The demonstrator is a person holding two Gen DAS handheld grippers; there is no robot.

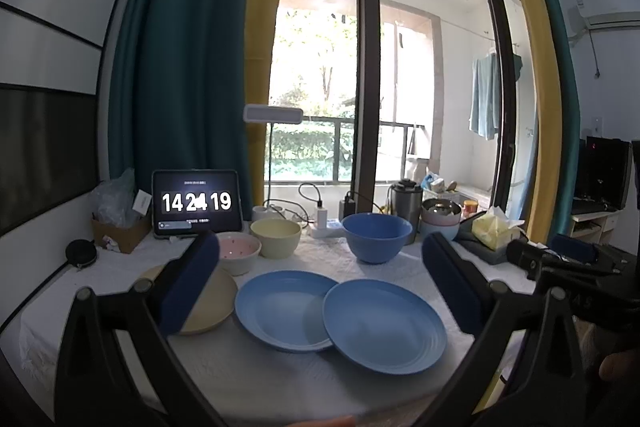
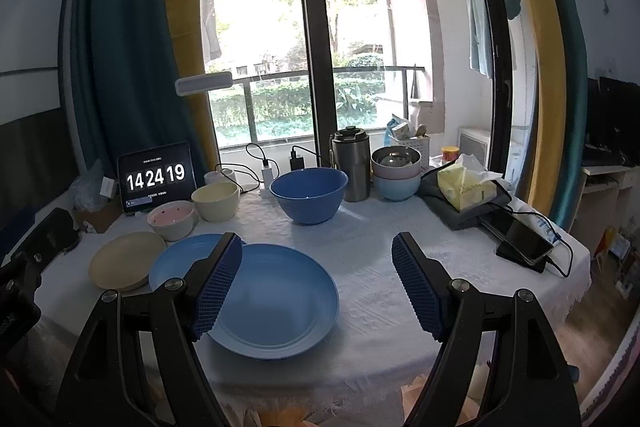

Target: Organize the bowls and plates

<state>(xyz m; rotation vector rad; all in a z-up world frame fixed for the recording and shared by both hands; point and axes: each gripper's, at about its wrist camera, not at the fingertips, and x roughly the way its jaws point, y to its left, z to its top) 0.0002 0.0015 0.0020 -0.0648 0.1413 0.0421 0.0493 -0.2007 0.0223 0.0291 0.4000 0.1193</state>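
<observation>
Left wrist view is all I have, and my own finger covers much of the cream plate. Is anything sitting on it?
Observer: No. The right wrist view shows the cream plate whole and bare on top, next to the pink bowl.
Operator: I only see the right gripper from the side. Is it open?
Observer: Yes. The right gripper is open and holds nothing, and its left finger is in front of the near blue plate.
Operator: Is anything behind it near the table's right edge?
Observer: A phone with a cable plugged in lies there, just past the tissue pack.
</observation>
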